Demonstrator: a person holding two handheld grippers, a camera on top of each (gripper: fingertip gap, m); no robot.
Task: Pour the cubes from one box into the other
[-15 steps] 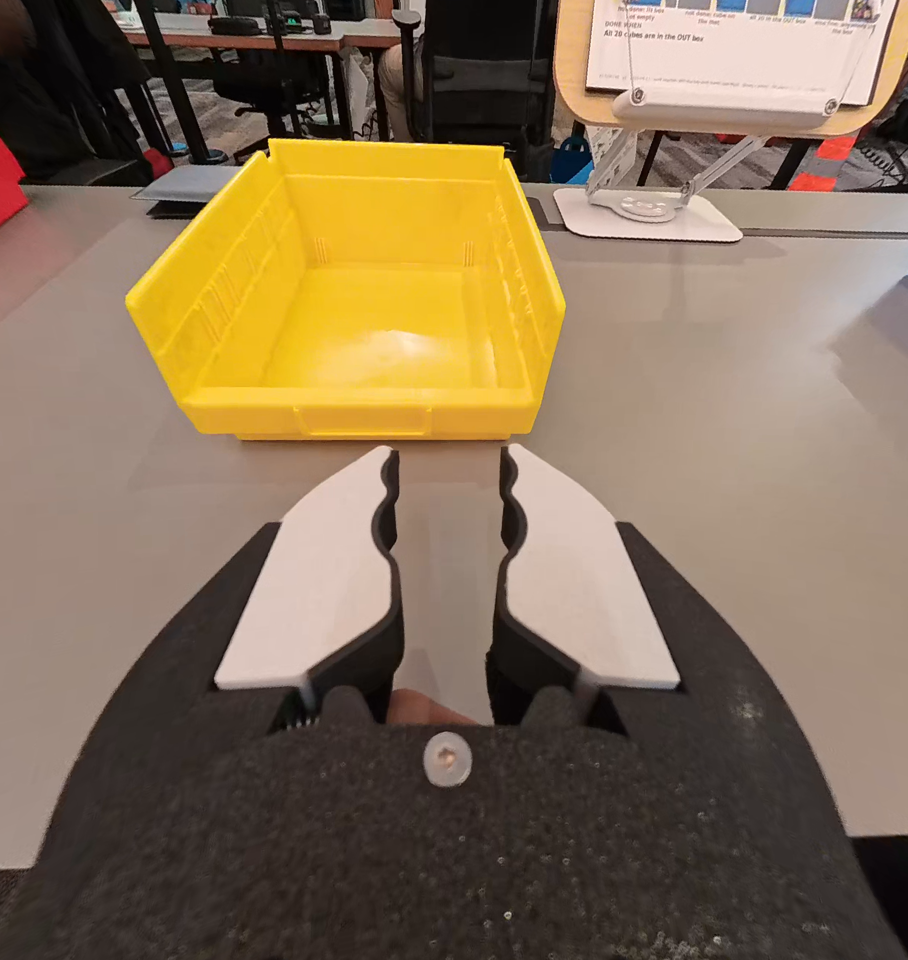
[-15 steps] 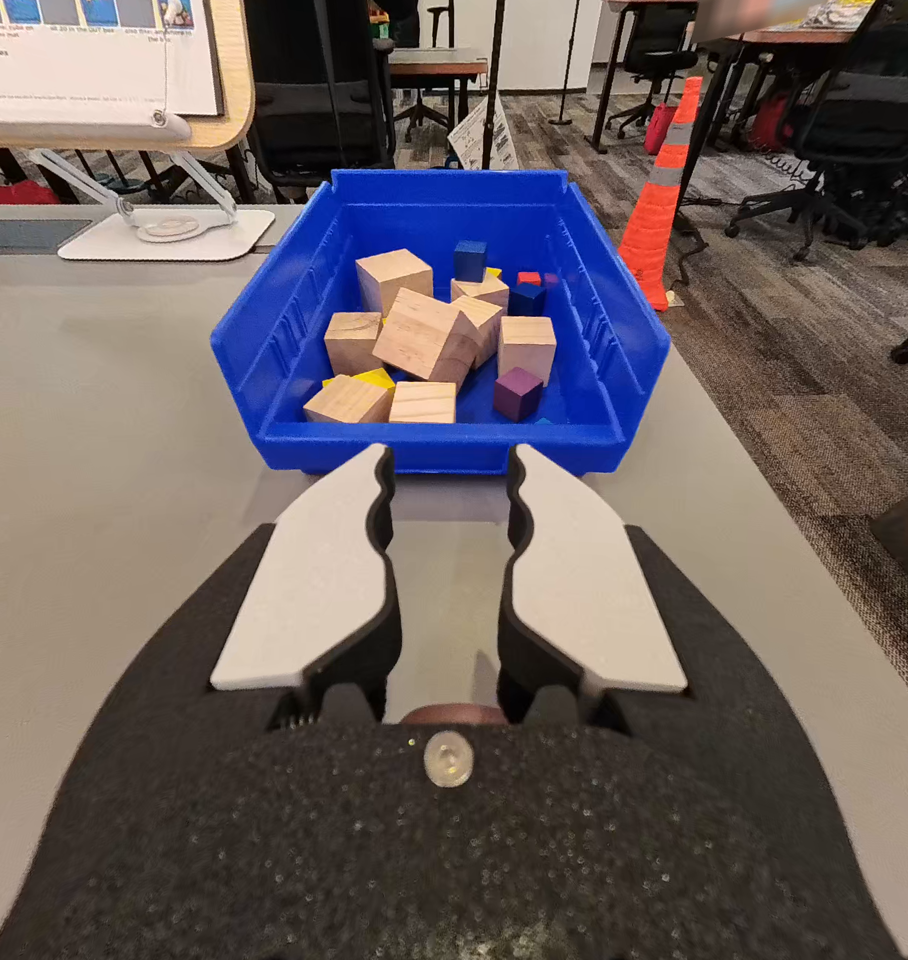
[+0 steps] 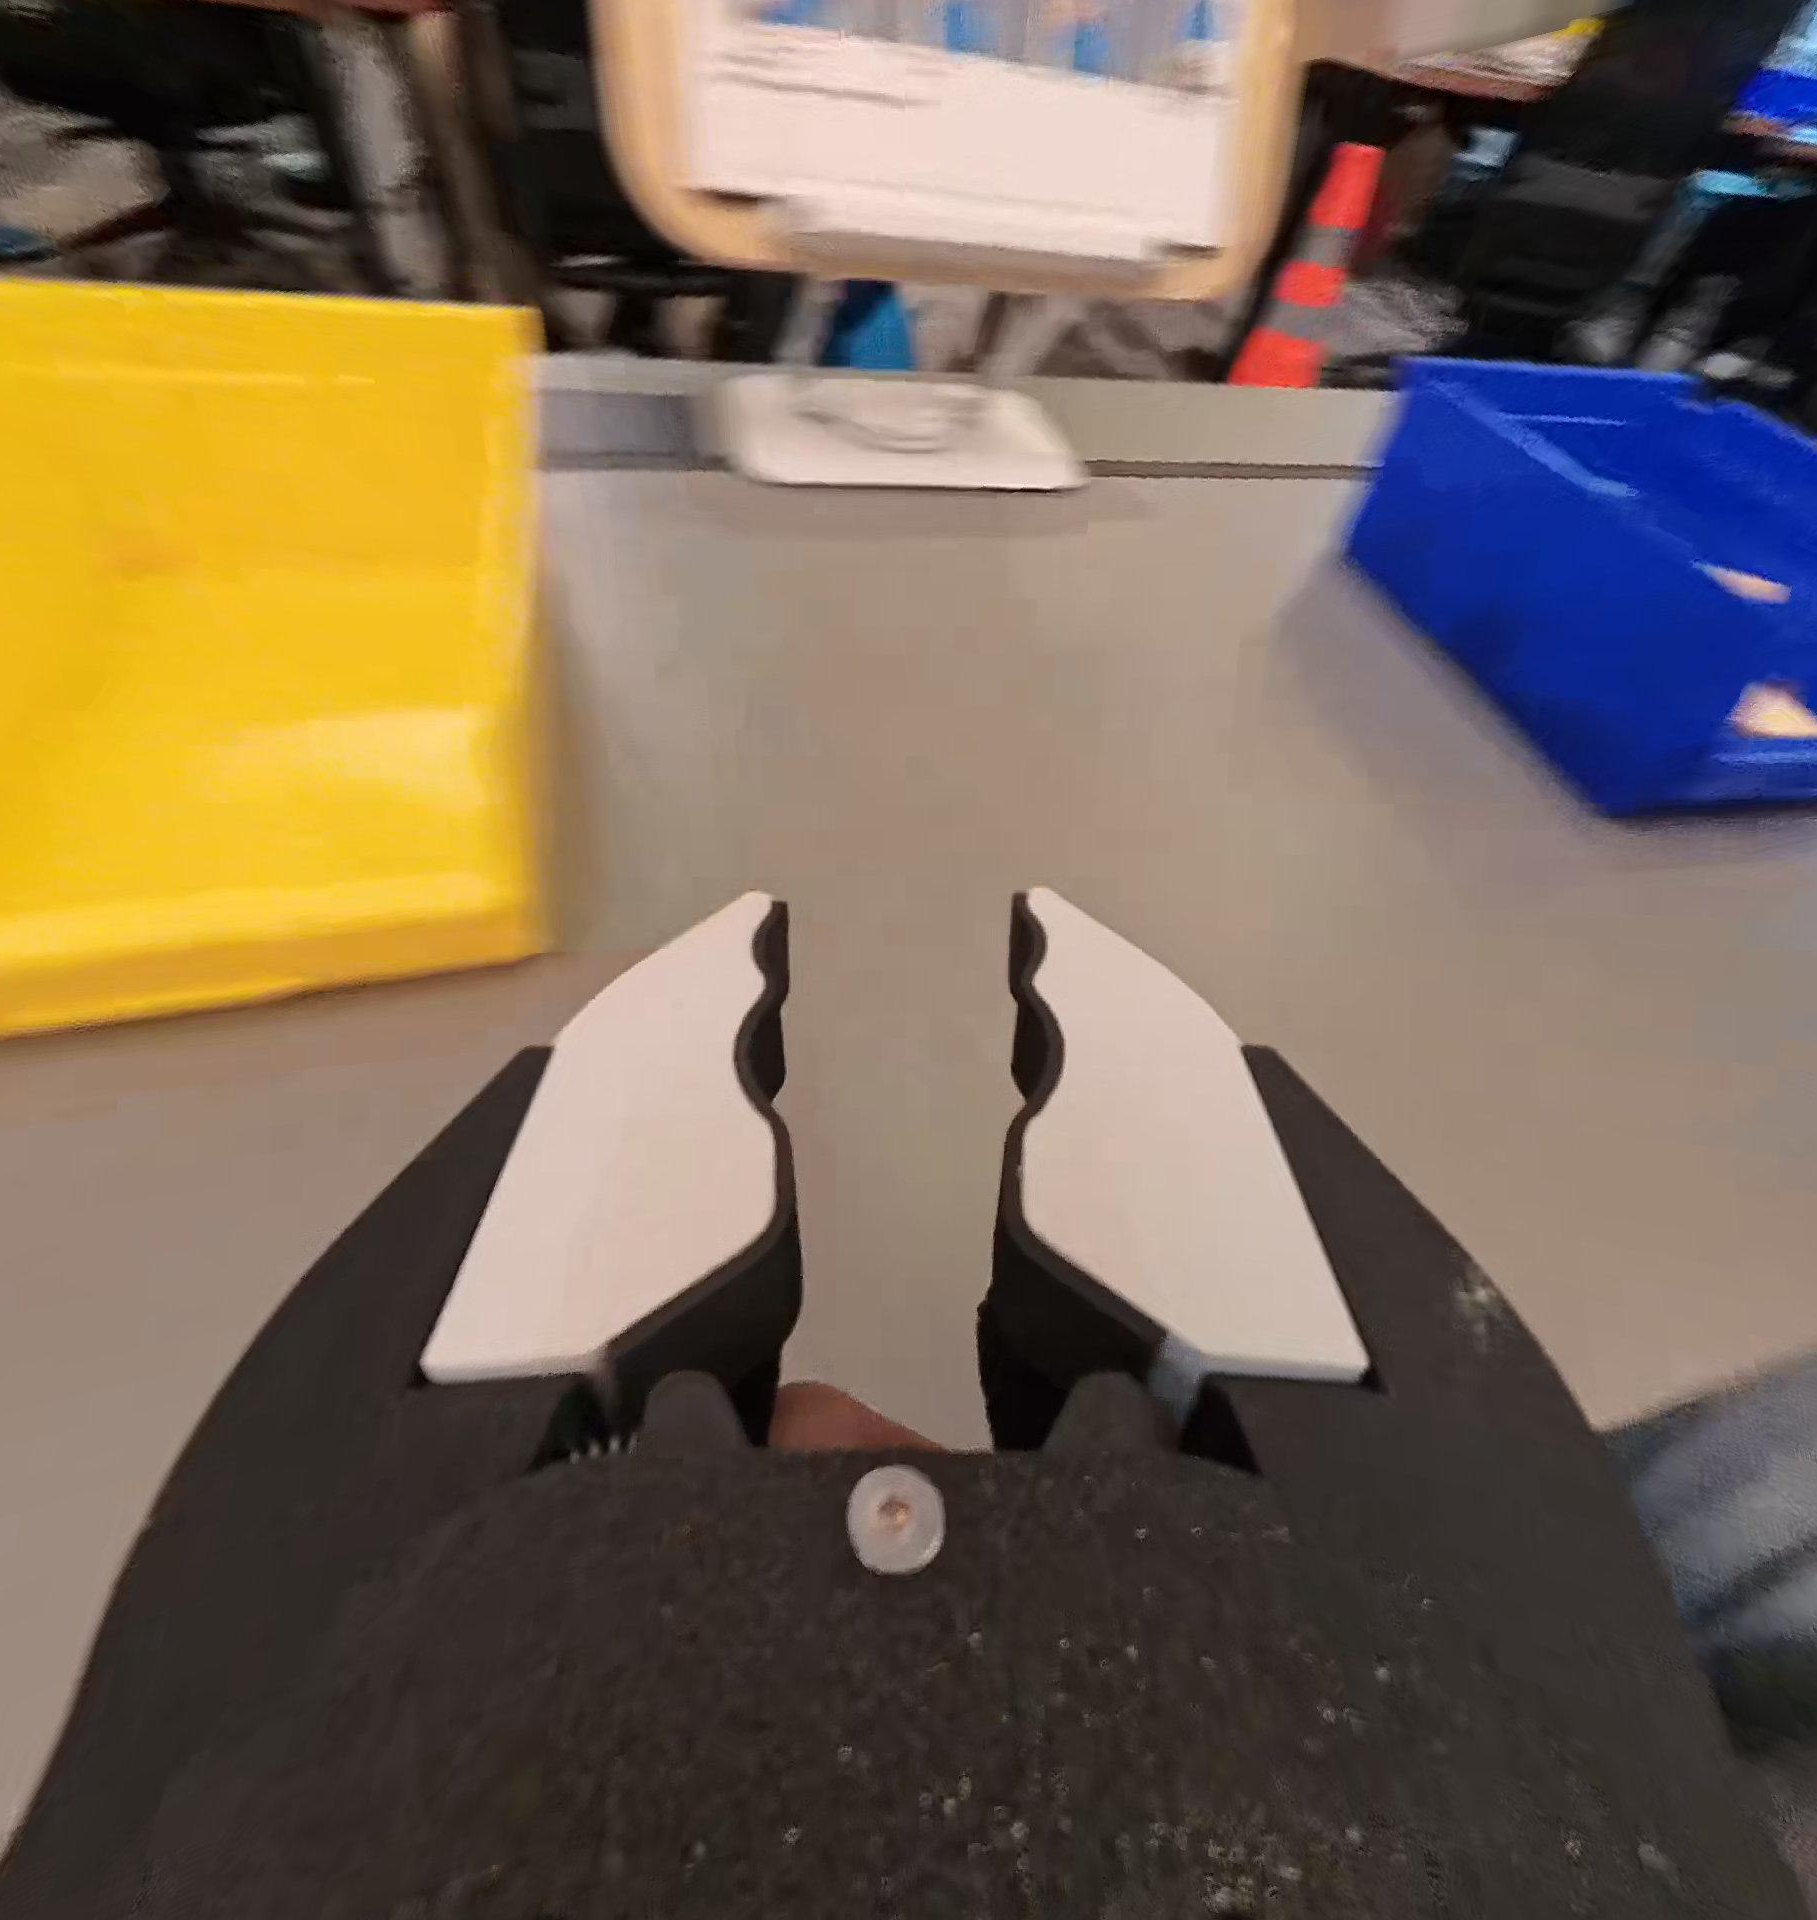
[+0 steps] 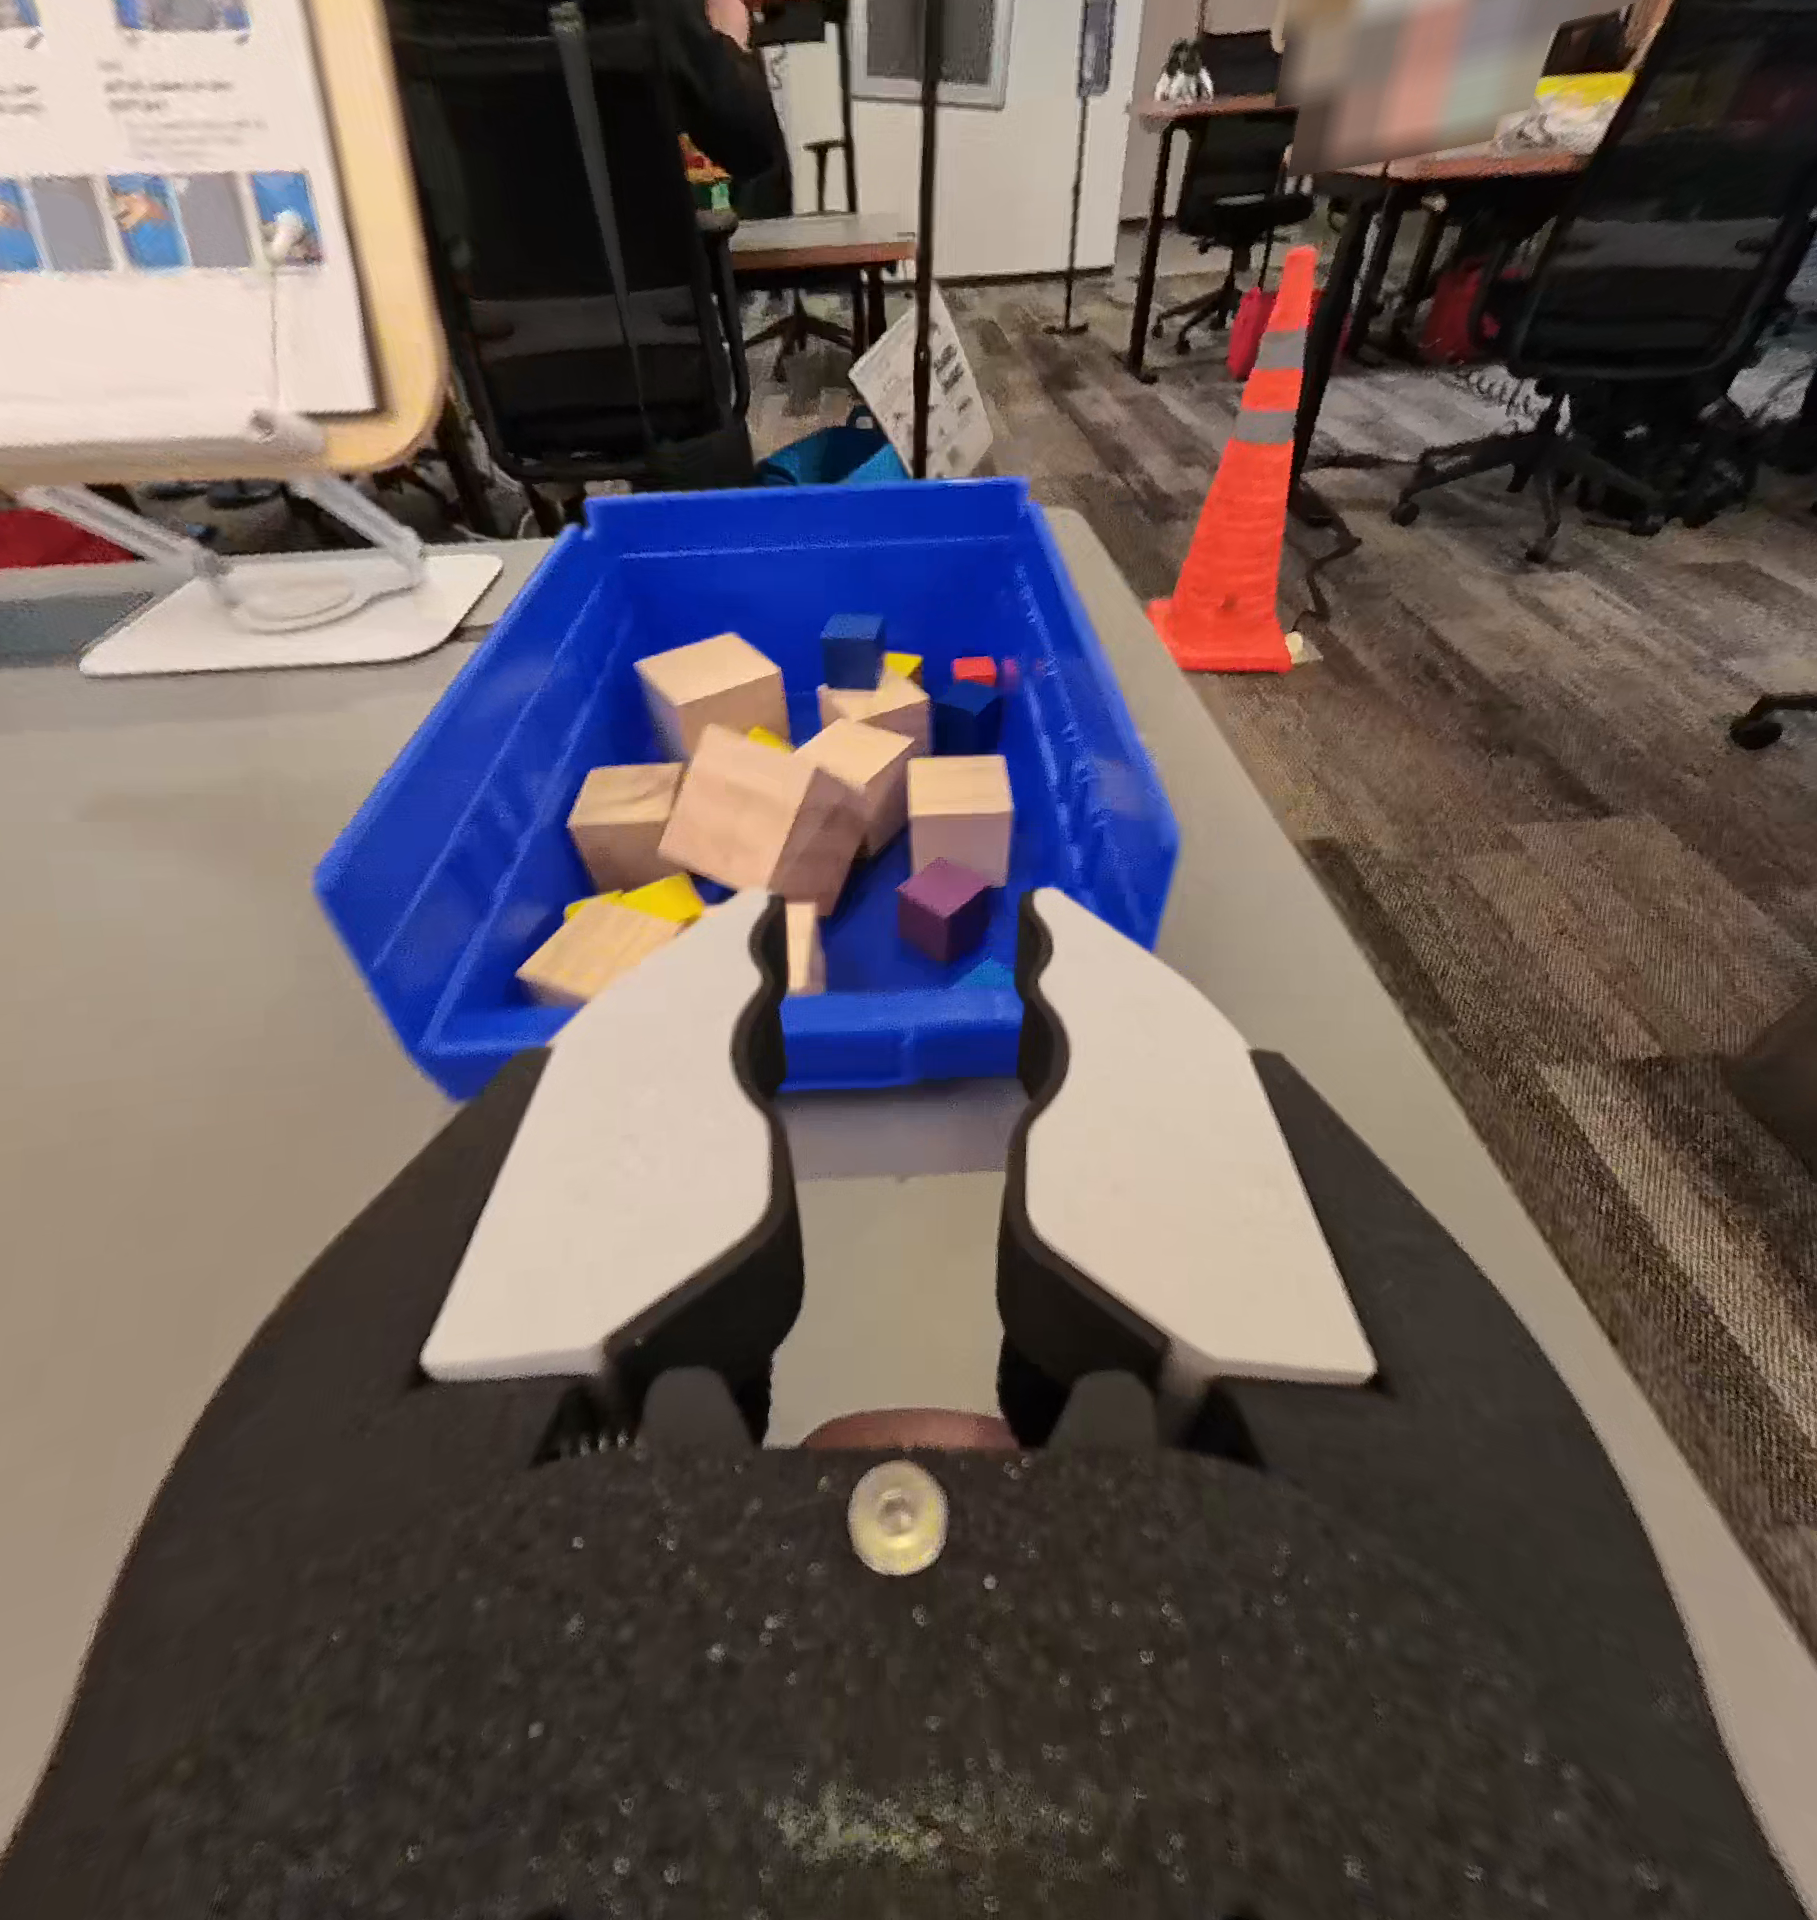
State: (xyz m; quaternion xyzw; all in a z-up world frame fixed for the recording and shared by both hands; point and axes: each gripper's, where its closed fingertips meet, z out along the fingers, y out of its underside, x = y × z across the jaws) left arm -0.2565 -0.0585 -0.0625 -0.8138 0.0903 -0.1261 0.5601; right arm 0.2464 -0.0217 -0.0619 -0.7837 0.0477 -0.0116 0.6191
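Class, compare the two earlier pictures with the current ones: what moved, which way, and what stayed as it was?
The left tongs swung right, off the yellow box towards the blue box. The right tongs closed in on the blue box's front rim. Nothing was gripped or released. Both tongs stay open; both boxes stay on the table, cubes still inside the blue one.

Two boxes stand well apart on the table (image 3: 883,675): in the left wrist view one box (image 3: 229,644) lies to the left and the other box (image 3: 1610,582) to the right, with bare tabletop between them. A board on a stand (image 3: 935,135) sits behind that gap at the table's far edge, its base plate (image 3: 899,442) resting on the table. In the right wrist view the cubes (image 4: 779,800) lie heaped inside the box (image 4: 468,831) directly ahead, the stand is behind it to the left, and a cone (image 4: 1247,488) stands on the floor behind it to the right, beyond the table's right edge.
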